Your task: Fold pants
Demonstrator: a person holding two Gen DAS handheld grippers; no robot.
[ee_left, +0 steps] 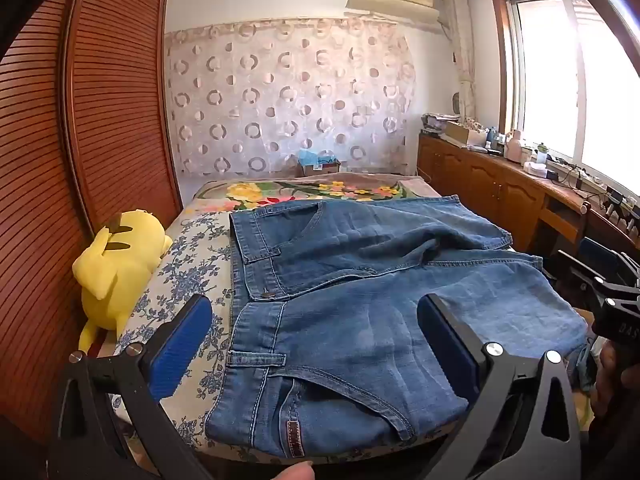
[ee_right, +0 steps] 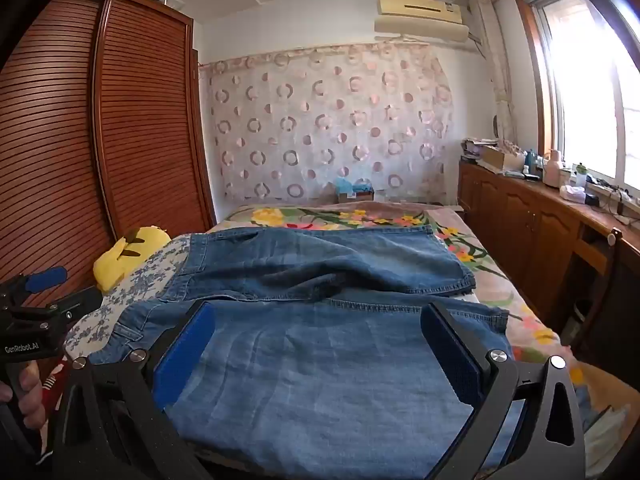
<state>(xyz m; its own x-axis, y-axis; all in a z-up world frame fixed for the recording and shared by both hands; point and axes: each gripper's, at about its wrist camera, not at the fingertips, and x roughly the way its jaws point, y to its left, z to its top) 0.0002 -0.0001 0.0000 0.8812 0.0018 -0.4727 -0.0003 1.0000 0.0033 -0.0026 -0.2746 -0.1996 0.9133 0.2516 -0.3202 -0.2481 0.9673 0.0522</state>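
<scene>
A bed (ee_left: pixel 188 240) with a floral cover fills the middle of the room, a slatted wooden wardrobe (ee_left: pixel 100 112) on one side and a long wooden cabinet (ee_left: pixel 480 184) under the window on the other. Across the near end of the bed lie the pants (ee_left: pixel 360 300), blue denim, spread flat and front side up, with the waistband (ee_left: pixel 256 280) toward the wardrobe side and both legs running toward the window side; the near leg reaches the edge of the bed and the far leg lies beside it, a shadowed crease between them. By the look of it no fold has been made yet: the two legs lie side by side rather than stacked, so the whole job is likely ahead, starting with laying one leg over the other and then doubling the length. A yellow plush toy (ee_left: pixel 116 264) rests against the wardrobe just beside the waistband end. The left gripper (ee_left: pixel 316 320) hovers over the waistband and hip area with its jaws spread wide and nothing between the blue pads. The right gripper (ee_right: pixel 316 336) hangs over the near leg, jaws equally wide and empty, the denim visible beneath them but not pinched.
</scene>
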